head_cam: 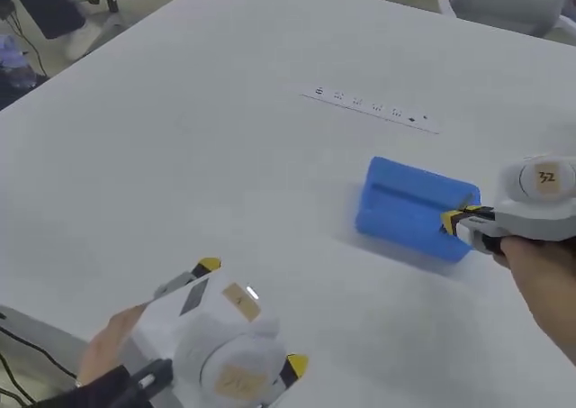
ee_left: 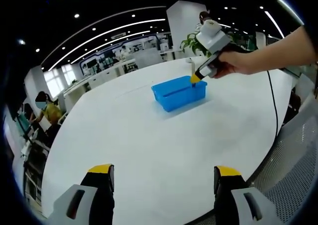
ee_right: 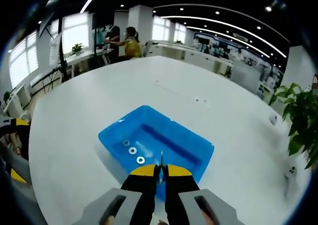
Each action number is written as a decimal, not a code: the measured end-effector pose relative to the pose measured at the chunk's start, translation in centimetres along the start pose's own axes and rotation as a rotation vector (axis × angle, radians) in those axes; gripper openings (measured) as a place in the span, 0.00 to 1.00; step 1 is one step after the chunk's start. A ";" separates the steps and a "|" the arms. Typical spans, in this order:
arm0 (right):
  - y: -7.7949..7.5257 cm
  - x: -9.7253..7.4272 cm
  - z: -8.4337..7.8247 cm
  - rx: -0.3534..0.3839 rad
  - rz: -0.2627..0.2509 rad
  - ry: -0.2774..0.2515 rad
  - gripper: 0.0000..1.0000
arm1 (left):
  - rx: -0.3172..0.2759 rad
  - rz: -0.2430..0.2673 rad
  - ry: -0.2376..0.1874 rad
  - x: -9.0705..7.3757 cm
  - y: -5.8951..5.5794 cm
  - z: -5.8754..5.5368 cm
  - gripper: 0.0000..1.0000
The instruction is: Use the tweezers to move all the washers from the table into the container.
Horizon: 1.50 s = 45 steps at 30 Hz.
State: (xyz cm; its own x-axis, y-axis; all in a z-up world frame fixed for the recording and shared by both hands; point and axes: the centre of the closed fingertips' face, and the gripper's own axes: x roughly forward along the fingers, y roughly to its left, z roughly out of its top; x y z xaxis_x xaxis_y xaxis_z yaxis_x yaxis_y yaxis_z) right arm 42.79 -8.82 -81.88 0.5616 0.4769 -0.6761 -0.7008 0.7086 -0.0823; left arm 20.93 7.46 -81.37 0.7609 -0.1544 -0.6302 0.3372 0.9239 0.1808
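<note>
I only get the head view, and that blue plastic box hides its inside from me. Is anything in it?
Observer: Yes, the right gripper view looks into the blue plastic box and three small metal washers lie in a row on its floor.
Visitor: What does the claw beside it hold?
Observer: The right claw is shut on thin metal tweezers, tips over the box.
Visitor: And the other claw?
Observer: The left claw is open, with bare white table between its jaws.

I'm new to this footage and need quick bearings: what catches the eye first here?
The blue container stands out on the white table, three washers lying inside. The right gripper, shut on tweezers, hangs over its edge; the left gripper sits open, apart from it.
</note>
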 end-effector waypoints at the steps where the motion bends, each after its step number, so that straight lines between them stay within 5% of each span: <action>1: 0.0 0.0 -0.1 0.001 0.001 0.001 0.02 | 0.001 0.001 0.000 0.0 0.0 0.0 0.84; 12: -0.1 -0.5 0.0 0.006 -0.007 -0.007 0.02 | 0.004 0.002 0.000 0.0 0.0 0.0 0.84; 17: 0.0 -2.6 2.7 -0.024 -0.011 -0.093 0.02 | 0.004 0.000 -0.005 -0.1 -0.1 0.1 0.84; 24: 1.9 -6.3 5.7 -0.181 0.027 -0.172 0.02 | 0.004 -0.005 -0.020 -0.1 -0.2 0.3 0.83; 31: 4.5 -8.1 3.9 -0.452 0.091 -0.065 0.02 | 0.002 0.001 -0.032 -0.3 0.0 0.5 0.82; 35: 5.7 -8.2 2.2 -0.493 0.127 -0.023 0.02 | 0.003 0.005 -0.035 -0.3 0.1 0.6 0.82; 45: 8.7 -7.1 -6.0 -0.612 0.320 0.243 0.02 | -0.004 0.013 -0.044 -0.4 0.2 0.7 0.81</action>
State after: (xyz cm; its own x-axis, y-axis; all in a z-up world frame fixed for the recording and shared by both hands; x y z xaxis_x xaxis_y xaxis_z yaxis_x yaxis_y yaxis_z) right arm 30.09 -9.17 -82.17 0.2248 0.4328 -0.8730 -0.9744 0.1030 -0.1998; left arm 21.09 7.48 -80.50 0.7891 -0.1576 -0.5937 0.3250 0.9273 0.1858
